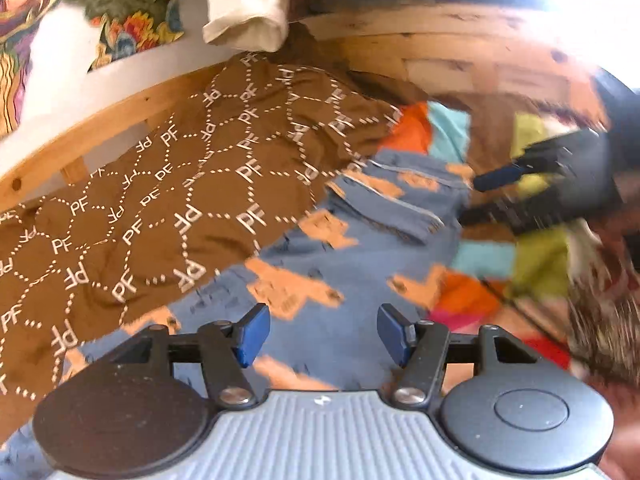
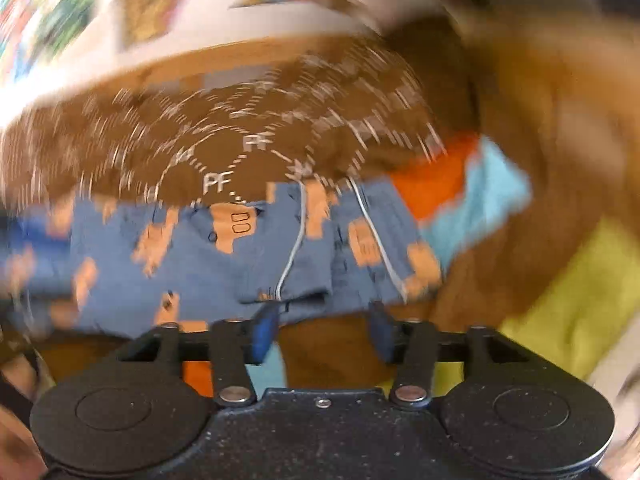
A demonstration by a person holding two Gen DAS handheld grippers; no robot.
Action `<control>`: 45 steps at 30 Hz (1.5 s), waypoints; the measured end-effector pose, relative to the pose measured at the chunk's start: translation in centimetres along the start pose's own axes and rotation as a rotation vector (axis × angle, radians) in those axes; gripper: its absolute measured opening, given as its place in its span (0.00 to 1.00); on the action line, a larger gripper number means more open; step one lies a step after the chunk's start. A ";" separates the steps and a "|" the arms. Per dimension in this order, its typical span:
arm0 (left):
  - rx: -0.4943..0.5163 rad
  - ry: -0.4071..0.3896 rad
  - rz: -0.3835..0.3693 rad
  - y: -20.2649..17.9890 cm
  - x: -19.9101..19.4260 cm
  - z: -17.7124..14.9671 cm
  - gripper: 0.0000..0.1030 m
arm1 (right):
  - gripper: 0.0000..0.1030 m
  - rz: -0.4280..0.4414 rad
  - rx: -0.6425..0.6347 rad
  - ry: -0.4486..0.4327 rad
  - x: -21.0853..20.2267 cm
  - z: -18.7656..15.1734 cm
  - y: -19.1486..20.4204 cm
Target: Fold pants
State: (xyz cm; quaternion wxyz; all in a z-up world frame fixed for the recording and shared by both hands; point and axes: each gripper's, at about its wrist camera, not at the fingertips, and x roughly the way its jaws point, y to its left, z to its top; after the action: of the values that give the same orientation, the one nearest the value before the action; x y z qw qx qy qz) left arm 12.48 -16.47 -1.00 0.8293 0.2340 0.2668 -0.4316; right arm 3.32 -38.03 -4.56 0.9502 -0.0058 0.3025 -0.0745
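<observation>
Left wrist view first: nearest to me, my left gripper point(image 1: 323, 334) has its blue pads point(image 1: 251, 334) spread wide with nothing between them. Under that gap lie the pants point(image 1: 340, 280), blue cloth printed with orange blocks, spread low over the surface. Just beyond them on the left side, touching their edge, I see the brown blanket point(image 1: 168, 184) with white dotted hexagons and "PF" marks. Further right, my right gripper point(image 1: 560, 176) shows as a dark blur above the pants' far end, over patches of the colourful quilt point(image 1: 536, 264) in orange, light blue and yellow-green. Behind the blanket runs a wooden bed frame point(image 1: 420, 48), with a beige folded cloth point(image 1: 248, 4) hanging over it and a flowered pillow point(image 1: 128, 12) at the far left.

From the right wrist camera, heavily smeared by motion, my right gripper point(image 2: 323, 334) has its fingers well apart; the hem of the pants point(image 2: 240, 252) sits just ahead of the tips, and I cannot tell whether either pad touches the cloth. White seam lines run down the legs. Beyond lies the brown blanket point(image 2: 224, 148), and to the right the colourful quilt point(image 2: 480, 200) shows orange, light blue and yellow-green.
</observation>
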 end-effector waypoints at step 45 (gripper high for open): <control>-0.087 0.051 -0.163 -0.5 17.9 12.8 0.75 | 0.51 -0.038 0.471 -0.061 0.4 -0.3 -8.9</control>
State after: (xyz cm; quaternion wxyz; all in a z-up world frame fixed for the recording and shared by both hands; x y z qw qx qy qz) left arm 23.81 -35.23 -3.00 0.7936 0.1863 0.3244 -0.4798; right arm 2.22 -46.86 -4.50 0.9325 0.2081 0.2477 -0.1604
